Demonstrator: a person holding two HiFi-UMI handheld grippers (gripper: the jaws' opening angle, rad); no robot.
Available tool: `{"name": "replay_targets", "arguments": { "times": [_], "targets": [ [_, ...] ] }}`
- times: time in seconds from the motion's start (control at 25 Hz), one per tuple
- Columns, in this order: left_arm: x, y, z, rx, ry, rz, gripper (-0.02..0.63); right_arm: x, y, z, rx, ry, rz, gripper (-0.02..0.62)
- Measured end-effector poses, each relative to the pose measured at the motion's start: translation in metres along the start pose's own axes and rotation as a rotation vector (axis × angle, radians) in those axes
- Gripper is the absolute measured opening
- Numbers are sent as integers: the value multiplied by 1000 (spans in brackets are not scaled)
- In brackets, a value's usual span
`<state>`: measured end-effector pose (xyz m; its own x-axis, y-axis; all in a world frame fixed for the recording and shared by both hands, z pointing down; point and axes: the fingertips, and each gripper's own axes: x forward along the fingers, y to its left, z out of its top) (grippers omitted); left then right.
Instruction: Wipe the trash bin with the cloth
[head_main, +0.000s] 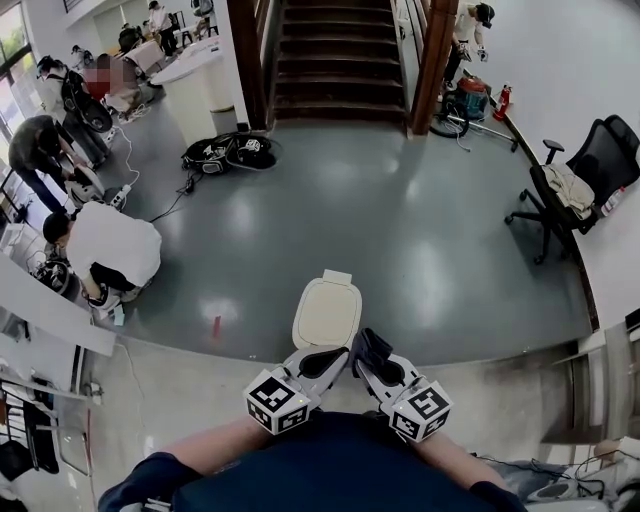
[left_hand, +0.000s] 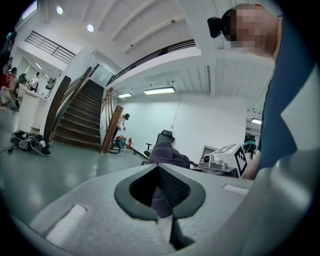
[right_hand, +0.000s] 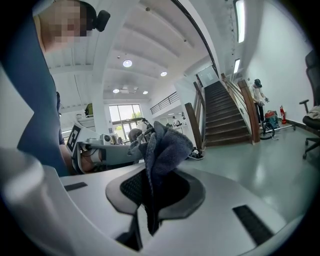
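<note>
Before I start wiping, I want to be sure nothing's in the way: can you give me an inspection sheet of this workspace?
Surface: glossy grey floor.
Job's things: trash bin, cream lid down, just ahead of the grippers; cloth.
Clutter: small red item left of the bin.
Grippers: right gripper shut on the cloth; left gripper shut, nothing between.
Cables: cable on the floor, far left.
Surroundings: staircase, office chair, people working at left.

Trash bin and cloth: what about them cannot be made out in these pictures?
- Trash bin: the head view shows only its top from above; its sides are hidden beneath, and it is absent from both gripper views.
- Cloth: its lower part is hidden between the right gripper's shut jaws.
- Dirt on the bin: too small to tell.
</note>
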<state>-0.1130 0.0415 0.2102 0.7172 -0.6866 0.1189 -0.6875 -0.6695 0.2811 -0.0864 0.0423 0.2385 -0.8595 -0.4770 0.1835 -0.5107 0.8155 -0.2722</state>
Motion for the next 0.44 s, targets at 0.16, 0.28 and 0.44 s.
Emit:
{"name": "replay_targets", "arguments": {
  "times": [0.16, 0.28, 0.44],
  "targets": [
    [-4, 2, -2, 0, -6, 7, 3, 3, 3, -3, -8, 3, 11, 61],
    [-6, 4, -1, -8, -10, 15, 3, 5, 5, -2, -17, 4, 14, 61],
    [-8, 2, 3, -12, -13, 17, 3, 3, 7, 1, -16, 11, 6, 61]
  ]
}}
